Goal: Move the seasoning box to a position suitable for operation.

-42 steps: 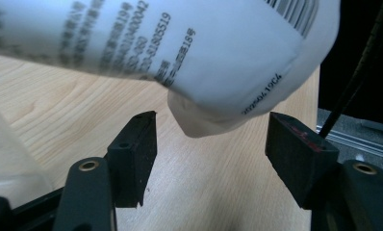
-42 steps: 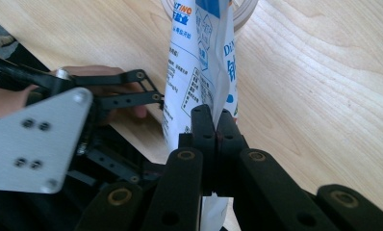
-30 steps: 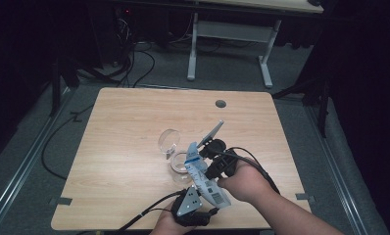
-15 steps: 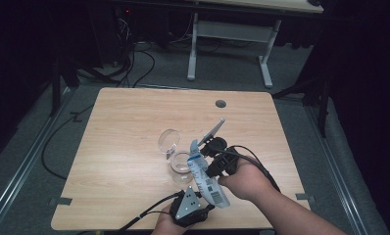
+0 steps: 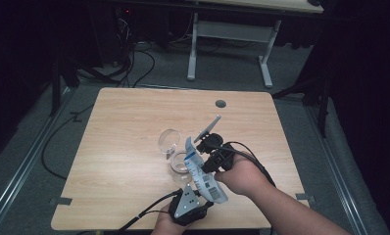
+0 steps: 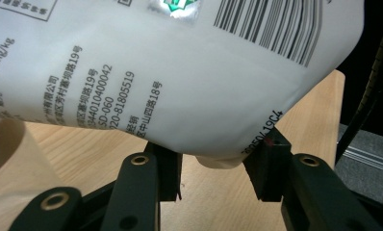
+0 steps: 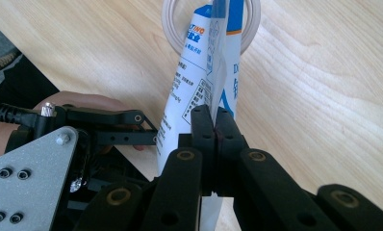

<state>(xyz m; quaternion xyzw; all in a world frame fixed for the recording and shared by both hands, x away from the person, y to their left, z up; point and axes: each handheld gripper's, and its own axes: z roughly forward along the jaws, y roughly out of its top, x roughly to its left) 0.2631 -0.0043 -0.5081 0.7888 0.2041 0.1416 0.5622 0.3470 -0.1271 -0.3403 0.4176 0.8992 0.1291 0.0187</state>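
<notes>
The left claw (image 5: 195,188), nearest the person, grips the bottom corner of the white printed pouch (image 5: 201,170), supporting its weight. The right claw (image 7: 213,126) is clamped on the pouch's side seam, probably steering its tilt. The pouch's top points toward the clear glass (image 5: 170,141) on the surface (image 5: 119,122), suggesting pouring.

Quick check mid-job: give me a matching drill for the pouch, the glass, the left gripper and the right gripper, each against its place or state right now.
Things:
1. pouch
2. glass
3. left gripper
4. right gripper

States:
A. jaws pressed shut on the pouch's thin edge
B. lying on its side on the table
C. held tilted above the white ring
D. jaws either side of the pouch's bottom end

Pairs: 1-C, 2-B, 3-D, 4-A
</notes>
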